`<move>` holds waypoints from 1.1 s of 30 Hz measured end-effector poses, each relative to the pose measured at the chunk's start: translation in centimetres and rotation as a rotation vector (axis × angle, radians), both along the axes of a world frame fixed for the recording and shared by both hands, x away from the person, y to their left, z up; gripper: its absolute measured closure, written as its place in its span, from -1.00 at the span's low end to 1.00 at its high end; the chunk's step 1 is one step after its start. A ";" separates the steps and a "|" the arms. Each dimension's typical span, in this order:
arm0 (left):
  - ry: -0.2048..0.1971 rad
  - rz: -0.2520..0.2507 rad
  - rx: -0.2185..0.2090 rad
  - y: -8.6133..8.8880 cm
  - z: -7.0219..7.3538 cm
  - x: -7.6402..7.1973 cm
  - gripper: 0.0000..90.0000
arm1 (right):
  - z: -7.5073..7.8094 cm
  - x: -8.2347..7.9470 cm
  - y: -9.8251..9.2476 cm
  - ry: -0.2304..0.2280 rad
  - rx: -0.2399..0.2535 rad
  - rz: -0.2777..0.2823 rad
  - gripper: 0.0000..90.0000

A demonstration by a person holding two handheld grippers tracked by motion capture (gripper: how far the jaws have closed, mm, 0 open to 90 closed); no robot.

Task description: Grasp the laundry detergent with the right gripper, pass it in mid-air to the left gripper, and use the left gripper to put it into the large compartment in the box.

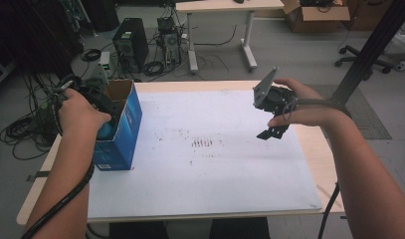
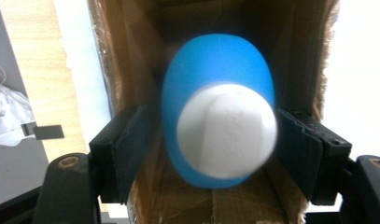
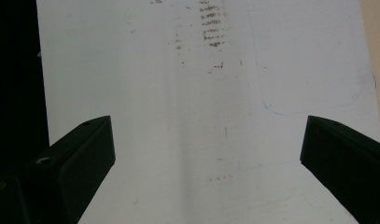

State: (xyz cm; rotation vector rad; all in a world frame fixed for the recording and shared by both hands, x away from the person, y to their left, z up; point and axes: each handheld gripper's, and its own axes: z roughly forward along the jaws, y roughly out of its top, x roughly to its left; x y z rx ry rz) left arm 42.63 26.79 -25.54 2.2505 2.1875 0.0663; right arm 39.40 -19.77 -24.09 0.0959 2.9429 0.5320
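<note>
A blue cardboard box (image 1: 124,130) stands open-topped at the left edge of the white board (image 1: 215,174). My left gripper (image 1: 101,110) reaches down into it. In the left gripper view a blue egg-shaped thing with a white end (image 2: 220,121) sits blurred between the jaws of that gripper (image 2: 213,125), inside the brown box walls (image 2: 127,60). A gap shows between it and the left pad (image 2: 131,144), so the jaws are open around it. My right gripper (image 1: 273,132) hovers over the board's right part, open (image 3: 206,140), with nothing between its fingers.
The board lies on a wooden table (image 1: 322,154). On the floor beyond are a computer tower (image 1: 130,45), tangled cables (image 1: 26,129), a white desk (image 1: 225,30), a cardboard carton (image 1: 314,15) and an office chair base (image 1: 364,57). A black post (image 1: 369,50) rises at right.
</note>
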 end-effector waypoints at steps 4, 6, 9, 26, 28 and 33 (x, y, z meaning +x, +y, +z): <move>-0.008 0.001 -0.006 -0.2 0.8 -0.2 -0.49 | 0.1 0.0 0.0 0.001 0.002 0.001 -0.93; -0.010 -0.009 0.000 -0.4 1.2 -0.3 -0.49 | 0.1 0.0 0.0 -0.001 0.003 0.000 -0.93; -0.010 -0.013 0.007 -0.6 1.6 -0.4 -0.49 | 0.1 0.0 0.0 -0.002 0.005 0.001 -0.93; -0.054 -0.053 -0.011 -1.6 4.6 -1.2 -0.74 | 0.4 -0.3 0.0 -0.009 0.006 0.010 -0.93; -0.057 -0.060 -0.006 -1.9 4.8 -1.3 -0.74 | 0.4 -0.3 0.0 -0.009 0.005 0.008 -0.93; -0.076 -0.123 0.010 -3.7 5.8 -1.8 -0.85 | 0.4 -0.4 0.1 -0.007 0.003 0.006 -0.93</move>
